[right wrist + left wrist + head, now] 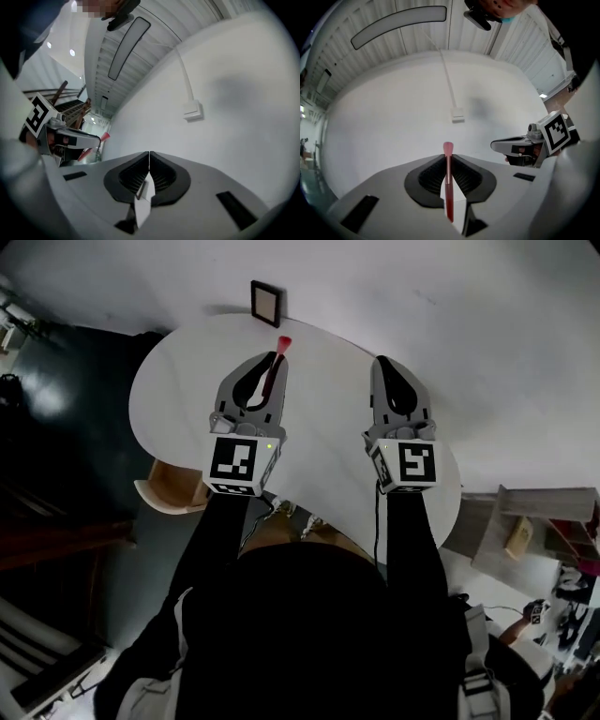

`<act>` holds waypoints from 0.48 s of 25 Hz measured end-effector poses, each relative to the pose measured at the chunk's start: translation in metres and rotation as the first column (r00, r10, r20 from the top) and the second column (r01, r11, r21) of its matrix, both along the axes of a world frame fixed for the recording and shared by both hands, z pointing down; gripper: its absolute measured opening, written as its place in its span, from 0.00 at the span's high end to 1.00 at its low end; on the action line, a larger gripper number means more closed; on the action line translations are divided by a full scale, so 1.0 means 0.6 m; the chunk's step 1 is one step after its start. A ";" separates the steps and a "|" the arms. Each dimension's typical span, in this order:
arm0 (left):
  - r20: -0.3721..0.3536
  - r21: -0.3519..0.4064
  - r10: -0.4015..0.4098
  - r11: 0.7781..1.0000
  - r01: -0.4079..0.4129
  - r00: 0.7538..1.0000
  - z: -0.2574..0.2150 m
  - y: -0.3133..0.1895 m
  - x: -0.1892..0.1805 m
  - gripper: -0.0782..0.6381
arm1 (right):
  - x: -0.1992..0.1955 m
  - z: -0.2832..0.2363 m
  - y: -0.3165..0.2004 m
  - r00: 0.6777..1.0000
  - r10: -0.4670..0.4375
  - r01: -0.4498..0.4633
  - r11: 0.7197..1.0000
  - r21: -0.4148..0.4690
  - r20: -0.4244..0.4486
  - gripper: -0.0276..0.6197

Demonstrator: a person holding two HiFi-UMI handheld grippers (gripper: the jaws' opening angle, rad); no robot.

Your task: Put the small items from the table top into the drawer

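Observation:
My left gripper (pixel 272 358) is shut on a thin red stick (pixel 275 371) with a pink tip that pokes out past the jaws over the white round table (pixel 178 381). In the left gripper view the red stick (pixel 448 187) runs upright between the closed pads of my left gripper (pixel 448 157). My right gripper (pixel 382 363) hangs level with it to the right, jaws together and empty; its own view shows the right gripper (pixel 149 154) with pads touching. A wooden drawer (pixel 172 487) stands open under the table's left edge.
A small dark-framed square (pixel 265 303) leans at the table's far edge against the white wall. A white wall box (pixel 458 114) with a cable duct above it faces the grippers. Shelving and clutter (pixel 525 531) stand to the right; the person's body fills the foreground.

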State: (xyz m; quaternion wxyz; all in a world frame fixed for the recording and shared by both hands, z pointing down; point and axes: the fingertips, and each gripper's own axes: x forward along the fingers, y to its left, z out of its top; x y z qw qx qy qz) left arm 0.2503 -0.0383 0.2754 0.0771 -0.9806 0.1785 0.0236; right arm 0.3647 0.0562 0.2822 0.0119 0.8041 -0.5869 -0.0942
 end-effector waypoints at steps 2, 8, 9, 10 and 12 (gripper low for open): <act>-0.003 0.003 -0.078 0.997 0.078 0.997 -0.001 -0.026 -0.048 0.82 | -0.034 0.003 -0.042 0.997 -0.078 0.078 0.997 0.005 0.005 0.91; 0.025 -0.001 -0.330 0.944 0.330 0.944 0.015 -0.097 -0.221 0.82 | -0.188 0.021 -0.177 0.936 -0.351 0.351 0.936 -0.012 0.020 0.91; 0.025 -0.001 -0.359 0.933 0.359 0.933 0.015 -0.108 -0.249 0.82 | -0.213 0.023 -0.196 0.925 -0.380 0.381 0.925 -0.009 0.023 0.91; 0.025 0.000 -0.383 0.924 0.384 0.923 0.015 -0.119 -0.274 0.82 | -0.237 0.025 -0.215 0.914 -0.405 0.405 0.914 -0.004 0.023 0.91; 0.024 0.007 -0.424 0.906 0.424 0.905 0.012 -0.140 -0.324 0.82 | -0.287 0.024 -0.251 0.893 -0.450 0.450 0.893 0.003 0.024 0.91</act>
